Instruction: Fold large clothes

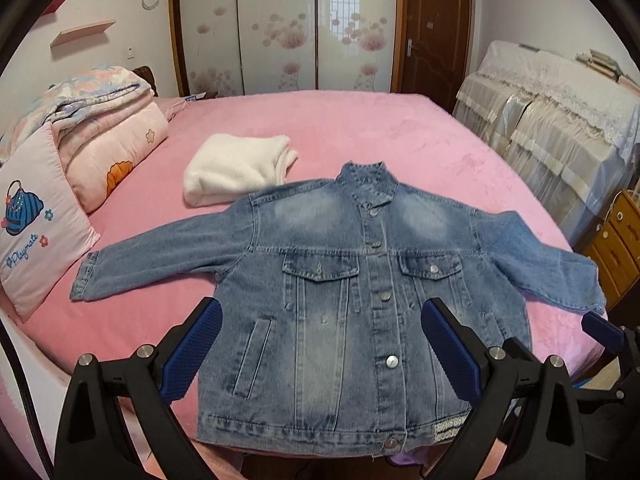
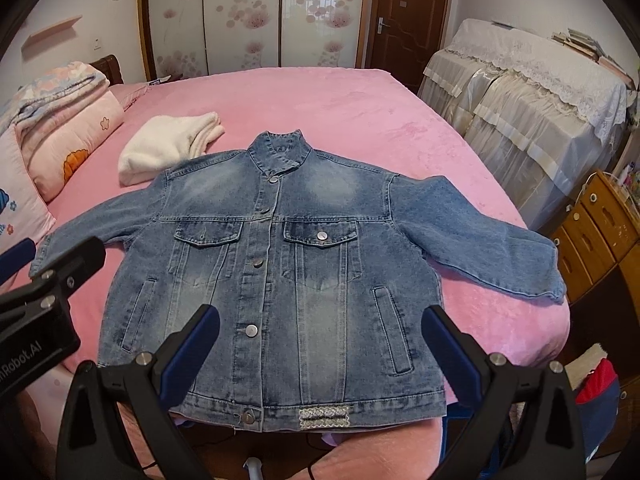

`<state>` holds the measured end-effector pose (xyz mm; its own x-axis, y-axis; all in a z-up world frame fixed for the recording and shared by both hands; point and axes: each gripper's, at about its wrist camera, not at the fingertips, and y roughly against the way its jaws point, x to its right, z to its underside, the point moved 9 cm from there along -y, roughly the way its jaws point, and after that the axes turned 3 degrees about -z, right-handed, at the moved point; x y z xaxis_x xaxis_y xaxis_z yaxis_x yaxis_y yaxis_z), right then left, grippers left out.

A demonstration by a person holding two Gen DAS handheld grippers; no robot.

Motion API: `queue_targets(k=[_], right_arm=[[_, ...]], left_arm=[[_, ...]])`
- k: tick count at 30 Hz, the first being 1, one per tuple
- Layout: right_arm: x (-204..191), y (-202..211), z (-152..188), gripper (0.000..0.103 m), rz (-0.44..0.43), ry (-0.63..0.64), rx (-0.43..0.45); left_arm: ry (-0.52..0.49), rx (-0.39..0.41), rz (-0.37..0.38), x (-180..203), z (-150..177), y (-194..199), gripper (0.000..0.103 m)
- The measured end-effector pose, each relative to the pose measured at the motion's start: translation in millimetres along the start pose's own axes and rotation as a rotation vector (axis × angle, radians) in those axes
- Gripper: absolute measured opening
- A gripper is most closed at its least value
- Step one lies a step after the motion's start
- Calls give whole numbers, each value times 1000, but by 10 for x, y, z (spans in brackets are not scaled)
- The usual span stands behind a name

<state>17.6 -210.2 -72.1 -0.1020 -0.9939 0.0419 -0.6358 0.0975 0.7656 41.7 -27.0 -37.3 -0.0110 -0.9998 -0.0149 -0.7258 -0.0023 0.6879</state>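
Jaws spread wide on both tools as I hover over the near edge of the bed: my left gripper [image 1: 320, 348] and my right gripper [image 2: 320, 350] each hold nothing, blue pads apart above the lower half of the denim jacket [image 1: 340, 300]. The jacket [image 2: 288, 264] lies flat and face up on the pink bedspread [image 1: 380, 132], buttoned down the front, hem toward me and reaching the bed's near edge, collar pointing away. Both sleeves are stretched outward; the left cuff [image 1: 84, 276] ends just beside a pink pillow [image 1: 36, 220], and the right cuff [image 2: 558, 280] reaches the bed's right edge. In the right wrist view, the left tool shows at the frame's left edge, over that left sleeve.

Beyond the jacket's left shoulder, a folded white garment [image 1: 236, 168] rests on the bedspread, its near edge touching or slightly under the shoulder; I cannot tell which. Rolled floral quilts [image 1: 100, 128] are stacked behind the pillow. To the right, furniture draped in a lace cover [image 2: 520, 100] stands beside the bed, with a wooden drawer chest [image 2: 592, 232] nearer. Farthest away, flower-printed wardrobe doors [image 1: 280, 24] and a brown door [image 1: 436, 28] line the back wall.
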Motion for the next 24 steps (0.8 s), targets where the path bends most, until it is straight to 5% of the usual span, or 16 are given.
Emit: queue_targets(k=[24], right_arm=[[-269,-77,-103,101,63,55,-25]], left_arm=[[13,-102,-15,-320,127,-289,99]])
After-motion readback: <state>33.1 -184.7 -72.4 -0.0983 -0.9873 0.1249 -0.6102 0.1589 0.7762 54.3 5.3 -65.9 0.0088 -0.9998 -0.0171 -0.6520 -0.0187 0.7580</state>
